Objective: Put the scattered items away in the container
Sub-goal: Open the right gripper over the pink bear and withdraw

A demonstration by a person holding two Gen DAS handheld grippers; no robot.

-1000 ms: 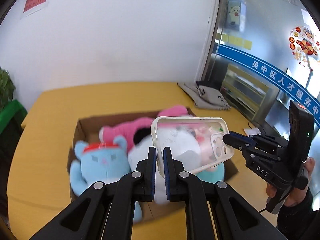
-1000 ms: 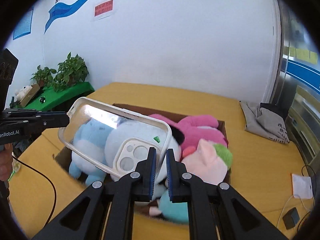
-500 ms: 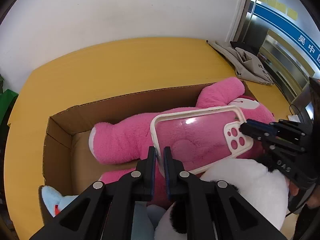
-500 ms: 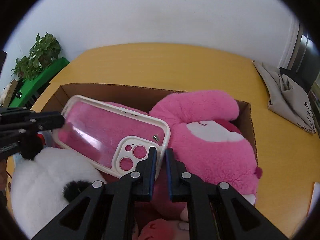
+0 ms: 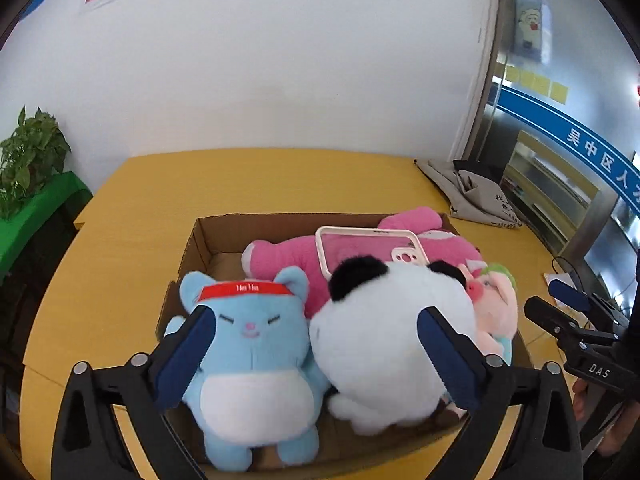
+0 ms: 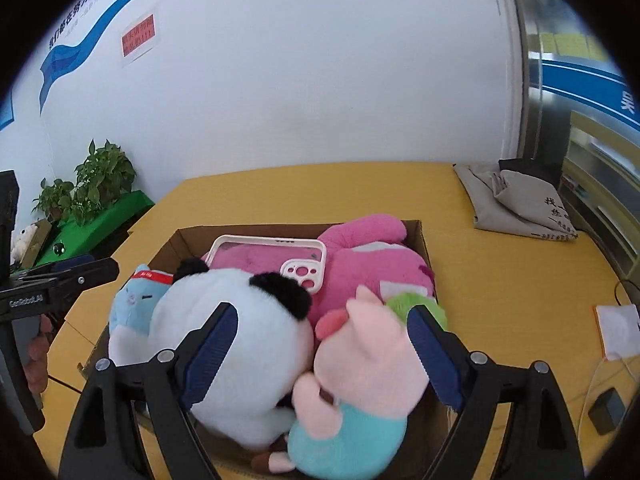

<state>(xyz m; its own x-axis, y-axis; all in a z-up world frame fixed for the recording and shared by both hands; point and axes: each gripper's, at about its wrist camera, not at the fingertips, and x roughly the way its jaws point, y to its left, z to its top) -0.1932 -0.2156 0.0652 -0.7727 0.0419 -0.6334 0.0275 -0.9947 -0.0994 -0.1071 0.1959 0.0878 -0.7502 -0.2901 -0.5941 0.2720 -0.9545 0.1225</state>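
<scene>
A cardboard box (image 5: 208,236) (image 6: 425,240) on the yellow table holds several plush toys: a blue cat (image 5: 252,344), a white panda (image 5: 384,340) (image 6: 232,336), a pink bear (image 5: 280,256) (image 6: 376,256) and a pink pig (image 6: 368,360). A clear phone case with a white rim (image 5: 368,248) (image 6: 272,256) lies on the pink bear inside the box. My left gripper (image 5: 316,344) is open and empty above the box's near side. My right gripper (image 6: 324,352) is open and empty above the panda and pig.
A grey cloth bag (image 5: 468,192) (image 6: 516,204) lies at the table's far right. A white pad and a small black block with cables (image 6: 616,332) lie at the right edge. Potted plants on a green stand (image 6: 96,200) are left of the table.
Both grippers held the phone case between them; they lowered it onto the pink bear, let go, opened wide and drew back from the box.
</scene>
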